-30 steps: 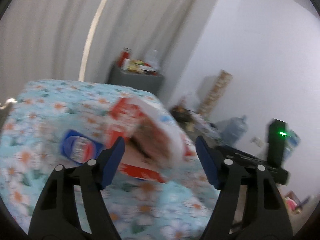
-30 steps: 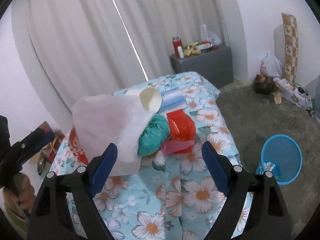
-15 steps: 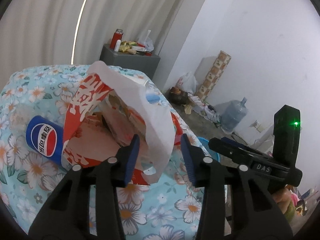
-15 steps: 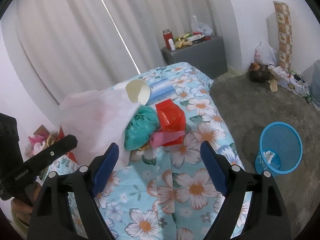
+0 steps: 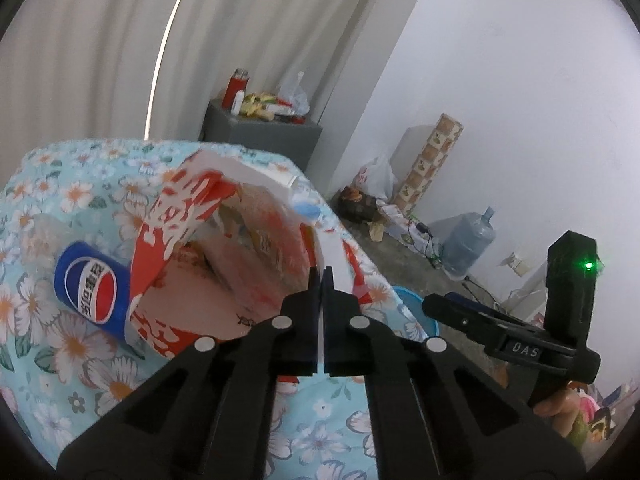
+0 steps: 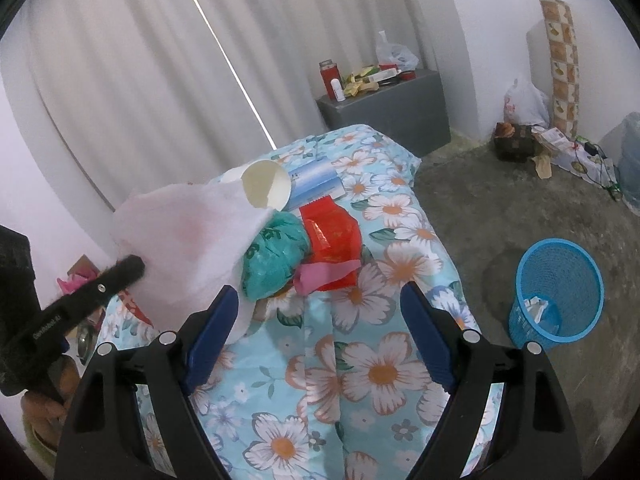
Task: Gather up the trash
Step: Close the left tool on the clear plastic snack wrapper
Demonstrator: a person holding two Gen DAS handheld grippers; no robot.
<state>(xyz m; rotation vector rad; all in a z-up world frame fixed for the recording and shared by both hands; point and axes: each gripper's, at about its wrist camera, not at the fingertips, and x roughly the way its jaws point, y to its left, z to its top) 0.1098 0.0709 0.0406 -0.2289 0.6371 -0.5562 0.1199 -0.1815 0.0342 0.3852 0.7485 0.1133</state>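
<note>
Here the red-and-white bag (image 5: 224, 248) lies on its side on the flowered bedspread (image 5: 52, 364), its mouth gaping toward the left wrist camera, with crumpled wrappers showing inside. The left gripper (image 5: 321, 280) has just been closing, and its jaws now stand pressed together on the white rim of the bag's opening, the thin edge pinched between the blue pads. A blue Pepsi cup (image 5: 92, 288) lies on its side just beside the bag, touching its left flank.

From the right wrist view the same bag (image 6: 188, 248) shows its pale back, and the black finger of the left gripper (image 6: 120, 276) sits against it. Close by on the bedspread (image 6: 360, 380) lie a paper cup (image 6: 266, 188) on its side, a teal plastic bag (image 6: 276, 256) bunched into a ball, a red plastic wrapper (image 6: 332, 236) and a pink strip (image 6: 326, 274) draped over the wrapper's near edge; a light blue packet (image 6: 316, 186) lies flat behind them. The right gripper (image 6: 320, 312) hangs above the cloth with its jaws spread wide and nothing between them, the teal bag just ahead of its left finger.

On the concrete floor (image 6: 500, 208), to the right of the bed, stands a blue mesh bin (image 6: 560, 292) with some pale scraps at its bottom. A grey cabinet (image 6: 392, 108) with bottles and packets on top stands against the white curtain (image 6: 140, 60).
</note>
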